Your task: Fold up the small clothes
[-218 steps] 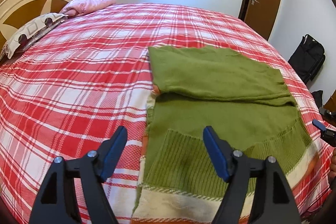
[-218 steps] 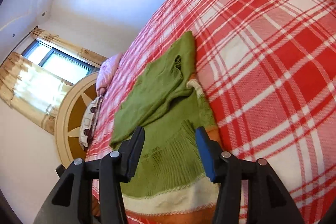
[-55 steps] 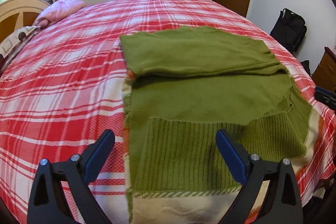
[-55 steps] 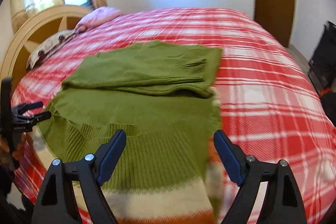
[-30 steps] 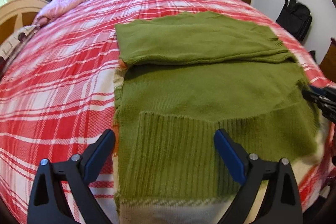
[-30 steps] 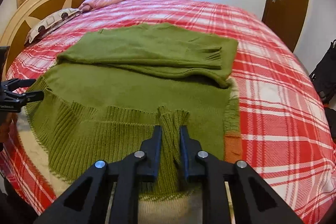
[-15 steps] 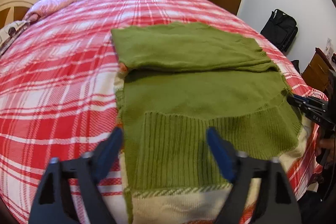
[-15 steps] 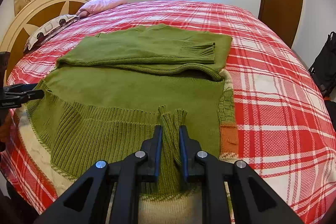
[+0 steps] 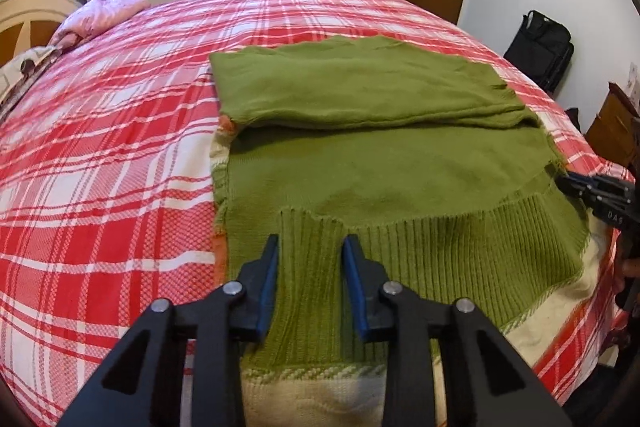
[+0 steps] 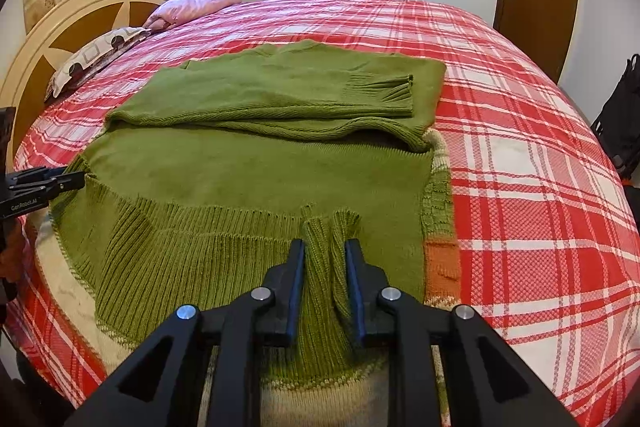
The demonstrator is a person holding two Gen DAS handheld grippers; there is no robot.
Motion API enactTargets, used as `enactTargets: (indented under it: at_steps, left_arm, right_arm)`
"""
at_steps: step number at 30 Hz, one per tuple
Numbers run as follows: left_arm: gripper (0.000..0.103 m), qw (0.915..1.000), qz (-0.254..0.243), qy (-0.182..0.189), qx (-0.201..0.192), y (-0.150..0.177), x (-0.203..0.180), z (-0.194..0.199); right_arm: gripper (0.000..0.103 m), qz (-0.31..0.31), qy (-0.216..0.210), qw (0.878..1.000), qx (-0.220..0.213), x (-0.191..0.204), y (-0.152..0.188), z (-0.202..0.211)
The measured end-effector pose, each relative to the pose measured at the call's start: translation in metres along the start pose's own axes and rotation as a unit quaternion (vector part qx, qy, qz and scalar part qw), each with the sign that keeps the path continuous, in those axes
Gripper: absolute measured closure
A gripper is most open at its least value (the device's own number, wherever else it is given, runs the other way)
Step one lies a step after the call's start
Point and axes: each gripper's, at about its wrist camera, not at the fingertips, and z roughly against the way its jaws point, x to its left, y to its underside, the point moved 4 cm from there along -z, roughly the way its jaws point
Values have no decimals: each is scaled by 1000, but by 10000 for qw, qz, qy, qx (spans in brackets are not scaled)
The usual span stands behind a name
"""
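Green sweater (image 9: 380, 163) hem pinched in both the left gripper (image 9: 311, 267) and right gripper (image 10: 325, 263); an uneven lift could skew the fold.

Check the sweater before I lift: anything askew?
Yes. The green sweater's ribbed hem curves unevenly and bunches into a ridge inside the right hand-held gripper; the left hand-held gripper pinches it flatter.

Both low, near (sharing sweater (image 9: 380, 163))
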Motion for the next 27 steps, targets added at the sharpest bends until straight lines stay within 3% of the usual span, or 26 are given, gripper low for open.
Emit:
enactTargets:
  at_steps: [3, 5, 7, 11, 17, 27]
  left_arm:
    - [70, 9999, 107, 29, 7, -1, 3, -1]
    - [88, 9998, 182, 18, -22, -1, 2, 0]
    - [90, 9996, 273, 58, -60, 0, 1, 3]
    - [91, 9996, 241, -57, -129, 3, -4, 10]
    - [91, 9991, 306, -54, -303, -2, -4, 23]
    - [91, 9968, 619, -190, -473, -23, 3, 29]
  right_arm:
    - [78, -30, 32, 10000, 7, 0, -1, -1]
    - [78, -10, 75, 10000, 19, 1, 0, -1]
    - [78, 29, 98, 9999, 43, 2, -1, 1]
    - [88, 133, 113, 9998, -88, 5, 1, 11]
    - [88, -40, 5, 9990, -436, 3, -7, 32]
    - [89, 270, 274, 9961, -797, 8, -49, 38]
